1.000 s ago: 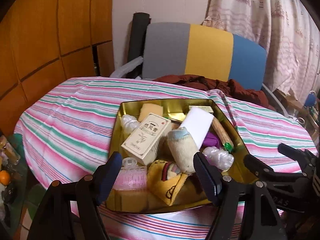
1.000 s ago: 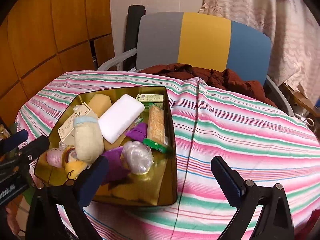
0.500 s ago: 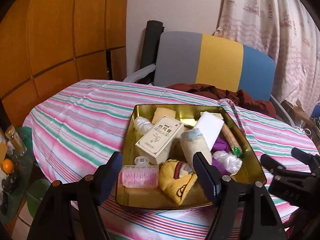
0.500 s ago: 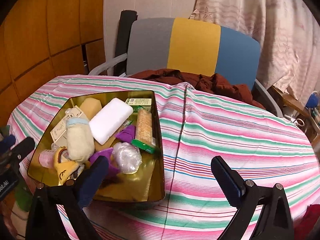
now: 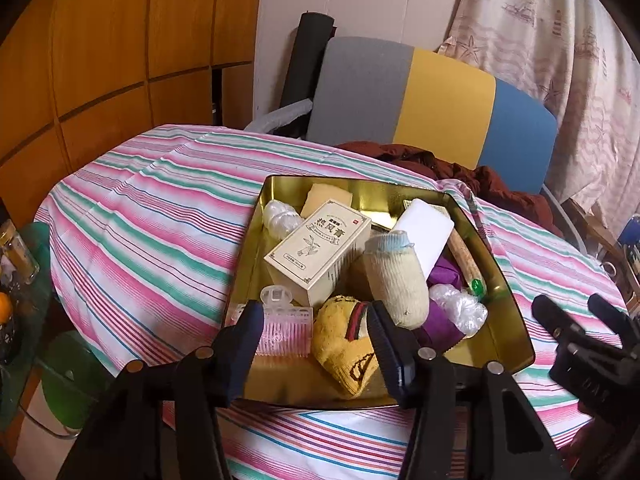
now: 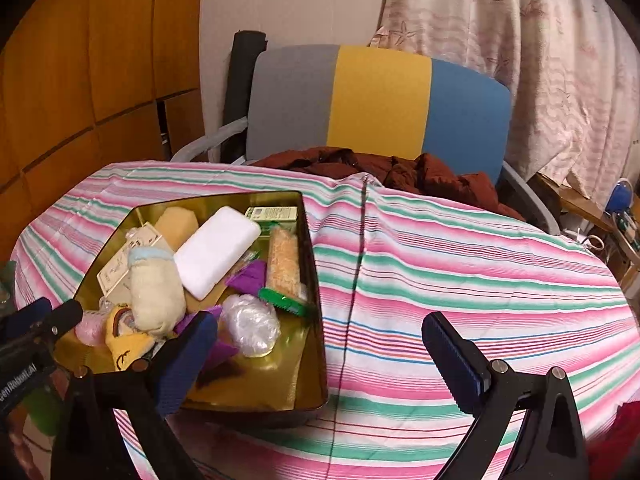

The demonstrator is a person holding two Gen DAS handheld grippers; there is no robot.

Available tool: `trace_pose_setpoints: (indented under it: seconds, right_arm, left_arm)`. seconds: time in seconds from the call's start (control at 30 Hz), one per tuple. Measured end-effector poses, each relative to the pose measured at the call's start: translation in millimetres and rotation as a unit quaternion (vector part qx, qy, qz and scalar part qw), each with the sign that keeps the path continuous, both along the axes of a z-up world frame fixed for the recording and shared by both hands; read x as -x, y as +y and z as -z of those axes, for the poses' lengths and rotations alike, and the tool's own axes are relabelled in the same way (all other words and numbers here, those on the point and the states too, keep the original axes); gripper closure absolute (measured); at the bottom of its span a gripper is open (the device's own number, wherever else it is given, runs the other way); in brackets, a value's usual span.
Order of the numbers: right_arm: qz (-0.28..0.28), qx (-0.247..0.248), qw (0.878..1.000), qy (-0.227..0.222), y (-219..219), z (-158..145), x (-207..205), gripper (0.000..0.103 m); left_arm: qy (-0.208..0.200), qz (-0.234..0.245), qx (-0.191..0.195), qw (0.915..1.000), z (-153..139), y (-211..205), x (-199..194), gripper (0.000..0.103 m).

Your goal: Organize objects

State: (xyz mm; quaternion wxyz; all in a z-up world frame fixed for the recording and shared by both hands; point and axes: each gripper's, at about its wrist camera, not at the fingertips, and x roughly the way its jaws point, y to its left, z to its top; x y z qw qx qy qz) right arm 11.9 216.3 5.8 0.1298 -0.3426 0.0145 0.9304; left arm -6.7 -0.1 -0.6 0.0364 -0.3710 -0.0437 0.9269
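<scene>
A gold tin tray (image 5: 360,182) on the striped tablecloth holds several things: a cream printed box (image 5: 320,252), a cream sock with a blue cuff (image 5: 396,280), a white bar (image 5: 424,232), a pink hair roller (image 5: 284,328) and a yellow sock (image 5: 344,356). My left gripper (image 5: 316,346) is at the tray's near edge, open, its fingers either side of the yellow sock; I cannot tell whether they touch it. My right gripper (image 6: 320,356) hangs wide open over the tray's near right corner (image 6: 256,392), holding nothing. Crumpled clear plastic (image 6: 250,328) and a snack packet (image 6: 282,260) lie just ahead of it.
A chair with a grey, yellow and blue back (image 5: 420,100) stands behind the table, with a dark red garment (image 5: 460,168) on it. The bare tablecloth (image 6: 460,272) stretches right of the tray. A low glass side table with jars (image 5: 16,248) is at the left.
The left gripper's fingers have drawn closer together, now flanking the yellow sock. Both views have shifted slightly, and the tray looks a little farther away.
</scene>
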Motion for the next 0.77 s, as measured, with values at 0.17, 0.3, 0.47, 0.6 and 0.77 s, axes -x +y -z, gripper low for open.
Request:
trace_pose_setpoints:
  seconds: [0.17,0.3,0.47,0.6,0.77]
  right_arm:
    - [-0.006,-0.003,1.000,-0.001,-2.5,0.3,0.1,0.000]
    - [-0.007,-0.003,1.000,-0.003,-2.3,0.8,0.6,0.000]
    - [-0.008,-0.005,1.000,-0.008,-3.8,2.6,1.8,0.000]
    - [-0.009,-0.005,1.000,-0.011,-4.6,4.1,3.1,0.000]
    - [-0.011,-0.006,1.000,-0.012,-5.8,5.1,3.4,0.000]
  left_arm:
    - [0.016,-0.005,0.004,0.9998,-8.1,-0.1,-4.0,0.049]
    - [0.016,-0.004,0.002,0.9999,-10.0,0.0,-4.6,0.049]
    - [0.019,0.001,0.014,0.9997,-9.1,1.4,-3.4,0.049]
    - [0.022,0.001,0.019,0.9996,-7.9,0.7,-2.8,0.051]
    - [0.025,0.004,0.015,0.9996,-7.7,0.7,-2.8,0.052]
